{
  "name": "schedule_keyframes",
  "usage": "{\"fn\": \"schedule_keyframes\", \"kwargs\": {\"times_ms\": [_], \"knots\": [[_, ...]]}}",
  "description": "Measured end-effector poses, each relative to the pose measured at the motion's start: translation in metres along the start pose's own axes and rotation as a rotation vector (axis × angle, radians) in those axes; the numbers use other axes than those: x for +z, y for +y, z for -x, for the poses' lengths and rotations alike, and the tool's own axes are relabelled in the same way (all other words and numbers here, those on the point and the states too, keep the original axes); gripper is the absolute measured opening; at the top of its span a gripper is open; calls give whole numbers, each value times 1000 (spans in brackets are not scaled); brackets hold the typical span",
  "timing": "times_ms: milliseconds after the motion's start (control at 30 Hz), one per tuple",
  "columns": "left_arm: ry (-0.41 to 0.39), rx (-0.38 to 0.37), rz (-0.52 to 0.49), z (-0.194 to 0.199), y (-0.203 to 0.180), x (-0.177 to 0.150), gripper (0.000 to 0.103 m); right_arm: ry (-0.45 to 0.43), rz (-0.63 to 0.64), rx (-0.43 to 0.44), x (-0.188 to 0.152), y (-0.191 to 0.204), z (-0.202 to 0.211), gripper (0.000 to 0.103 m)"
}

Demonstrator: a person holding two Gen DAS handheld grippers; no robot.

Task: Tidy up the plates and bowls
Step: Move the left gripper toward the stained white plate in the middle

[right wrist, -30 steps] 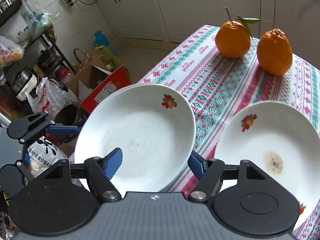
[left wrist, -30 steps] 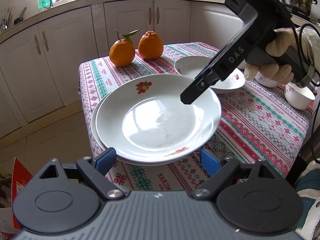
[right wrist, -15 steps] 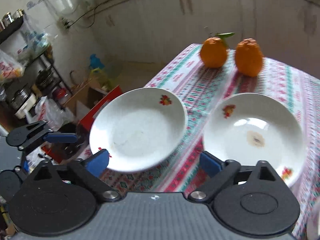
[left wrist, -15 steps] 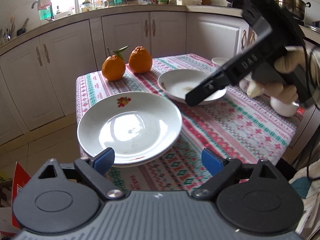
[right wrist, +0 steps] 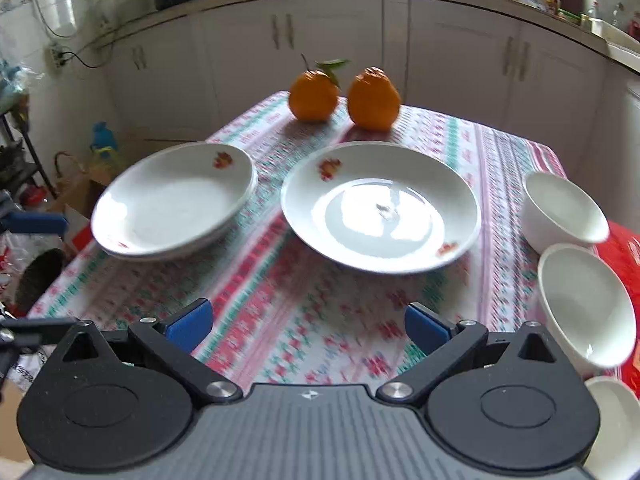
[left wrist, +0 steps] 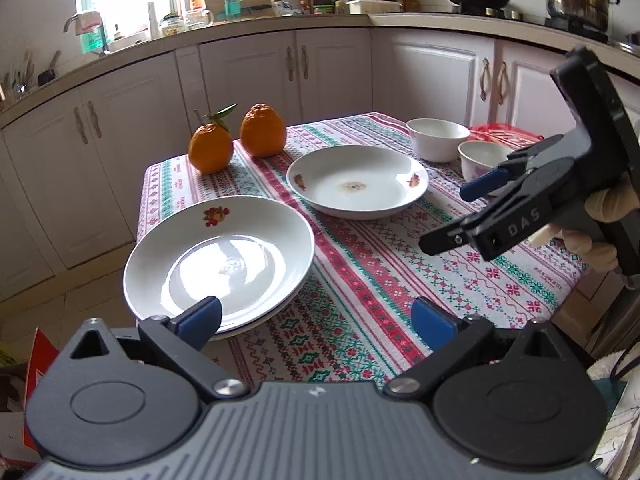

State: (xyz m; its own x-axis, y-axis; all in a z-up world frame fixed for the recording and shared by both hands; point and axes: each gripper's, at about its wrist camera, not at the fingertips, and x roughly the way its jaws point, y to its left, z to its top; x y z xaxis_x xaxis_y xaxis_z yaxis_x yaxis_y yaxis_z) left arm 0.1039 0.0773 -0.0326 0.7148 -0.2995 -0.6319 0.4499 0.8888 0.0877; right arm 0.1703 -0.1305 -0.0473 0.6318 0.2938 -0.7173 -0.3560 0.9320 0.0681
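Observation:
Two white plates lie stacked (left wrist: pixel 218 258) at the table's left front corner; the stack also shows in the right wrist view (right wrist: pixel 172 206). A single white plate (left wrist: pixel 358 180) with a brown stain lies mid-table, and it also shows in the right wrist view (right wrist: pixel 380 206). White bowls (left wrist: pixel 438 138) (right wrist: pixel 562 210) (right wrist: pixel 586 304) stand at the right. My left gripper (left wrist: pixel 316 318) is open and empty, just in front of the stack. My right gripper (right wrist: pixel 308 324) is open and empty above the cloth; it also shows from the side in the left wrist view (left wrist: pixel 444 216).
Two oranges (left wrist: pixel 236 140) (right wrist: pixel 344 94) sit at the table's far edge. A red item (right wrist: pixel 624 254) lies under the bowls at the right. Kitchen cabinets (left wrist: pixel 280 72) stand behind the table. Boxes and bags (right wrist: pixel 48 216) crowd the floor at the left.
Both grippers have pulled back from the stacked plates. The right gripper swung rightward and now faces the single plate and the bowls. The stack stays at the table corner.

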Motion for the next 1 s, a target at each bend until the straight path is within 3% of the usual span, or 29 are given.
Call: {"fn": "schedule_keyframes", "kwargs": {"times_ms": [667,1000], "knots": [[51,-79,5,-31,-19,29,101,58,12,-50,-19,-21,-37,103],[66,-93,-13,-52,-7,50,101,9,14,-75,-12,-24,-50,103]]}}
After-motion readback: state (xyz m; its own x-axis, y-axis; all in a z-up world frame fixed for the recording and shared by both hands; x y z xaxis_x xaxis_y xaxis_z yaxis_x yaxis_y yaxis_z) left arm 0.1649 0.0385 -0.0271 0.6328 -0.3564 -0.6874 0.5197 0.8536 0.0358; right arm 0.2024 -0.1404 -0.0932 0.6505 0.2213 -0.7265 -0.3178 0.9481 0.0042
